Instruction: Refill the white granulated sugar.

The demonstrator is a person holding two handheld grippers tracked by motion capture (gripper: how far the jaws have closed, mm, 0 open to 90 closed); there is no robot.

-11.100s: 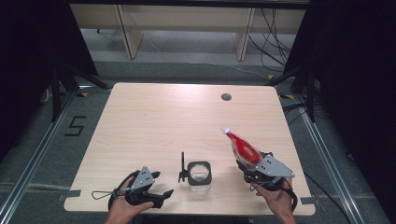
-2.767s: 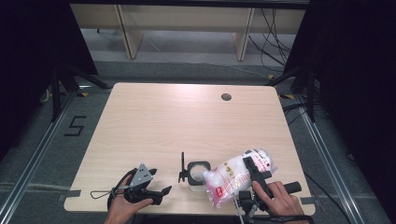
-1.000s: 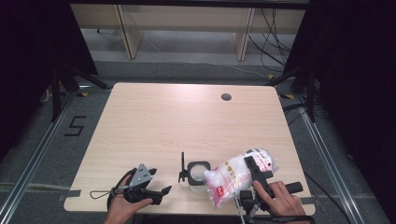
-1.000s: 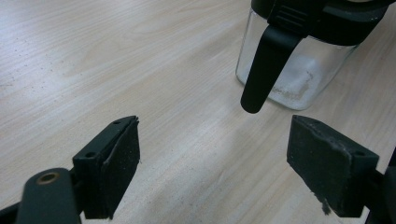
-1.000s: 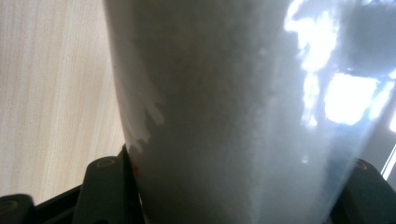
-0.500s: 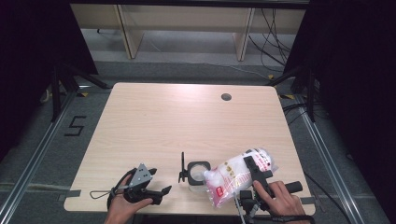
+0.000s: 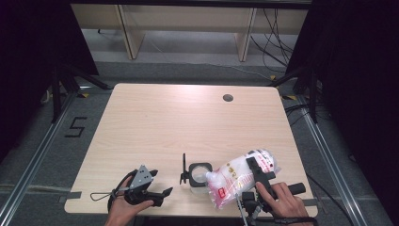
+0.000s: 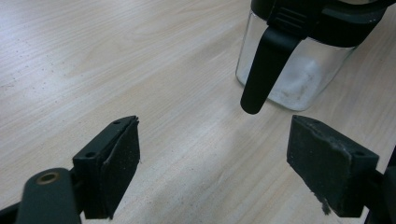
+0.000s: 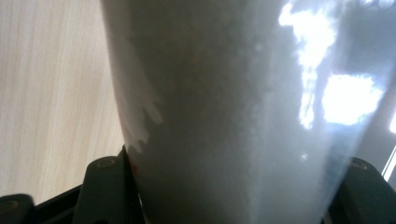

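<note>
The left gripper (image 7: 162,192) lies low on the near left part of the wooden table (image 7: 155,122), the person's left hand (image 7: 123,208) around it. In the left gripper view its jaws stand wide apart with bare tabletop between them; nothing is gripped. Ahead of those jaws and toward the right one stands the clear glass jar (image 8: 299,65), a little white powder coating its lower walls. Its black hinged lid (image 7: 183,168) is swung up on the jar's left side, and the lid's latch handle (image 8: 264,70) hangs down just ahead of the gap between the jaws. The open gripper appears parked there so it can steady the jar or close the lid when needed, while staying out of the way.

To the right, the plastic bag of white powder (image 7: 240,176) is tilted with its lower end over the jar's open mouth, touching or very near the rim. The right gripper (image 7: 258,172), held by the right hand (image 7: 282,202), is clamped across the bag's middle; in the right gripper view the bag's white bulk (image 9: 233,116) rises straight from between the two jaws. Holding it at mid-body with the far end raised likely lets the powder run down into the jar, so pouring seems to be the step in hand.
</note>
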